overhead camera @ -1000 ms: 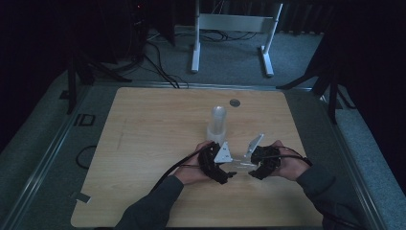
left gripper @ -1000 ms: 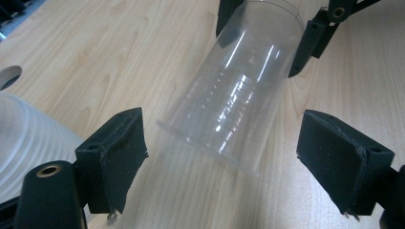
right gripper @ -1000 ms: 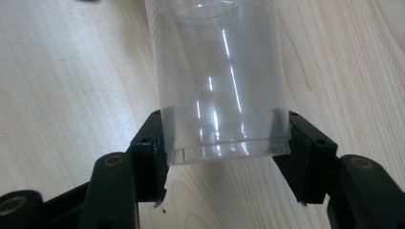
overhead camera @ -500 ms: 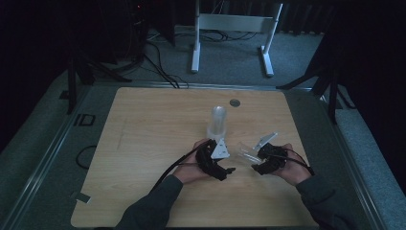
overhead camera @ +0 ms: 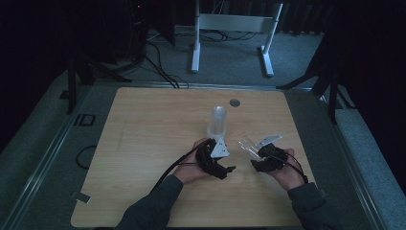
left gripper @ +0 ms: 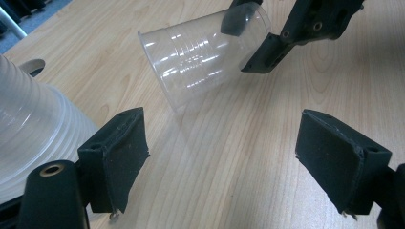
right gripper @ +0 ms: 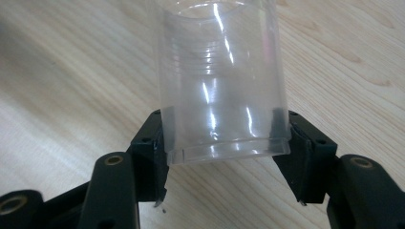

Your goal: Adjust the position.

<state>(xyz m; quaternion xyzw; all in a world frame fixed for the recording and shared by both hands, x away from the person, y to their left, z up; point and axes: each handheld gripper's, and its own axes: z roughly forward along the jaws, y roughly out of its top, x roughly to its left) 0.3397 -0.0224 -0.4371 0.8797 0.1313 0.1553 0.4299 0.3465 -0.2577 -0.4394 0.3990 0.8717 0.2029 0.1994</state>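
Note:
A stack of clear plastic cups (overhead camera: 218, 122) stands upside down at the middle of the wooden table (overhead camera: 143, 143), and it also shows at the left edge of the left gripper view (left gripper: 33, 124). My right gripper (overhead camera: 257, 152) is shut on a single clear cup (overhead camera: 247, 143), its pads (right gripper: 153, 152) pinching the cup (right gripper: 222, 81) just above the rim. That cup (left gripper: 200, 57) hangs tilted over the table, apart from the stack. My left gripper (overhead camera: 224, 160) sits beside the foot of the stack; its jaws (left gripper: 229, 162) have just been closing a little, stand open, and have nothing between them.
A round grommet hole (overhead camera: 234, 102) lies near the table's far edge. Behind the table stands a white desk frame (overhead camera: 234, 28), with cables (overhead camera: 158, 67) on the dark floor. Bare wood stretches left of the stack.
The right hand has carried the single cup to the right and down, away from the stack and the left gripper. The left hand has stayed in place.

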